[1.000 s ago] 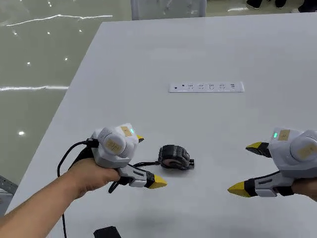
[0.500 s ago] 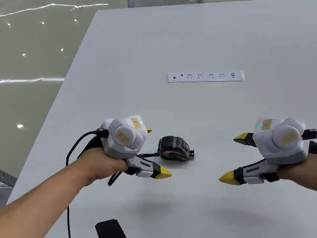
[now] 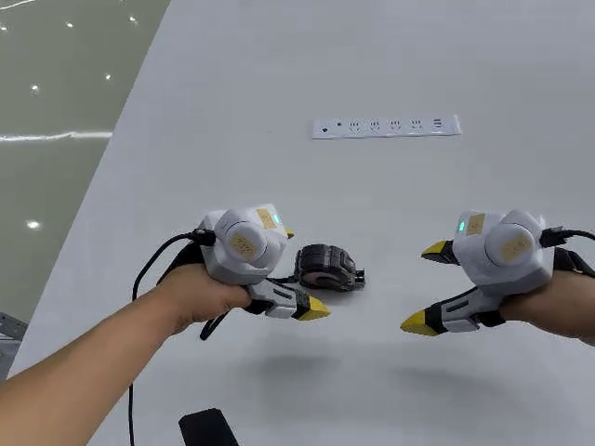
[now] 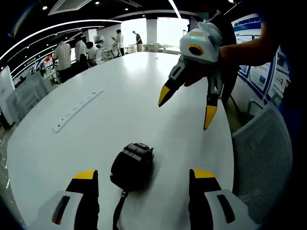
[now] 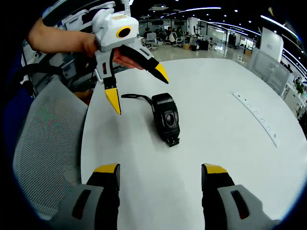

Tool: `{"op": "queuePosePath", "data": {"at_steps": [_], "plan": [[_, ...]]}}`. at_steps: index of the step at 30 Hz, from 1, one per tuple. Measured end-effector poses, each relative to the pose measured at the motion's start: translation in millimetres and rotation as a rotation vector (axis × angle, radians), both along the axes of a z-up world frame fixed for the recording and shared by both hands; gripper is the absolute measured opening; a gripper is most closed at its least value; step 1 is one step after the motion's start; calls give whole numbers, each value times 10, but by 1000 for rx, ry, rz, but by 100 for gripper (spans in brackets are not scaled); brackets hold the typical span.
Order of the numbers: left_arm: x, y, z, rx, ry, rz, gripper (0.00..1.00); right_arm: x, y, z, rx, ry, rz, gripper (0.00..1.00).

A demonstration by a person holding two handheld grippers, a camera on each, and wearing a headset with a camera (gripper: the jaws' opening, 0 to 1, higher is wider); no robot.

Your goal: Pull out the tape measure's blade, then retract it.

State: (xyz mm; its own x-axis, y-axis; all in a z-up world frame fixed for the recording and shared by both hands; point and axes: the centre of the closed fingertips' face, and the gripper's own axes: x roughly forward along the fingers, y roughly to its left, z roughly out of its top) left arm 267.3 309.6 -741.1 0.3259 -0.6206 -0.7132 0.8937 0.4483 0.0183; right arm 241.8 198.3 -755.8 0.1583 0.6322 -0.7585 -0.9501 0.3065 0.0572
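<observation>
Two sets of jaws stand apart: the left gripper (image 3: 302,271) frames the tape measure (image 3: 327,268) lying on the white table (image 3: 372,74), and the right gripper (image 3: 423,286) hovers near. Better to clamp it squarely first, then pinch the blade's hook (image 5: 172,142).

No legible text; lettering on the blue wall poster (image 4: 245,22) seems blurred

Small black tape measure (image 3: 325,268) (image 4: 132,165) (image 5: 166,117), round grey centre on one side face. Blade fully retracted, only the hook tip shows at the mouth. Sits on white table (image 3: 372,74); black wrist strap (image 5: 136,97) trails from the rear.
</observation>
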Motion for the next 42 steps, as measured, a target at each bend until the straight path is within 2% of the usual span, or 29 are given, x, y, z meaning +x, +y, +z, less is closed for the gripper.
{"op": "queuePosePath", "data": {"at_steps": [11, 16, 25, 35, 39, 42], "plan": [[90, -112, -76, -4, 2, -26, 71, 86, 114, -131, -11, 5, 50, 61], [121, -133, -147, 21, -3, -50, 69, 124, 154, -174, -12, 7, 65, 60], [171, -146, -241, 52, -4, -77, 65, 217, 227, -338, -37, 6, 106, 57], [239, -199, -283, 75, -12, -113, 59, 314, 331, -529, -46, 4, 146, 50], [280, -192, -325, 95, -14, -115, 55, 340, 359, -537, -37, 7, 150, 48], [291, -211, -322, 83, -13, -116, 52, 376, 388, -529, -23, 6, 149, 45]]}}
